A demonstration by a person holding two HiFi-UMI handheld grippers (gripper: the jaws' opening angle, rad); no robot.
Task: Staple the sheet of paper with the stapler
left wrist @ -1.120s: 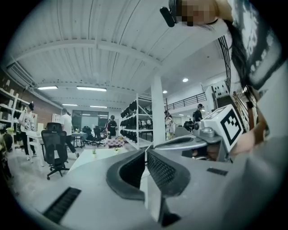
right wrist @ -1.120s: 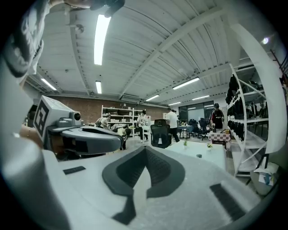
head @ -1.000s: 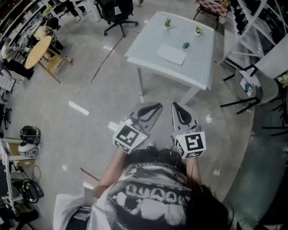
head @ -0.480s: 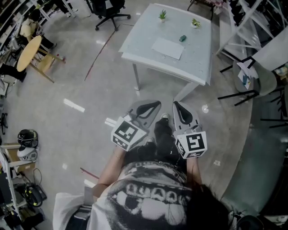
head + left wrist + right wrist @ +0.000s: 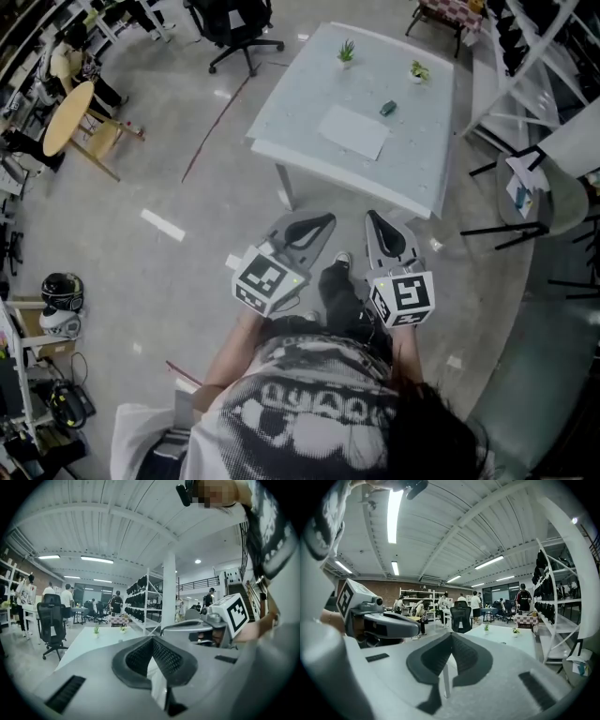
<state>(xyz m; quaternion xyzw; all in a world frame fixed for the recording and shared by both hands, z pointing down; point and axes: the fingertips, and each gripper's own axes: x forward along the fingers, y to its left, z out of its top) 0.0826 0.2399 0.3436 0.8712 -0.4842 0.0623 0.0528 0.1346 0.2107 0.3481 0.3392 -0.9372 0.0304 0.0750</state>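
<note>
**Both grippers shut and empty, short of the table**

Noted side by side above the floor: left gripper [image 5: 319, 225] and right gripper [image 5: 375, 225], jaws together, nothing between them. Ahead, well apart from both: sheet of paper [image 5: 353, 132] flat on white table [image 5: 291, 112]. Stapler [image 5: 387, 109] just beyond the sheet's far right corner.

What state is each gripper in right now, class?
Left gripper: closed, holding nothing.
Right gripper: closed, holding nothing.
</note>
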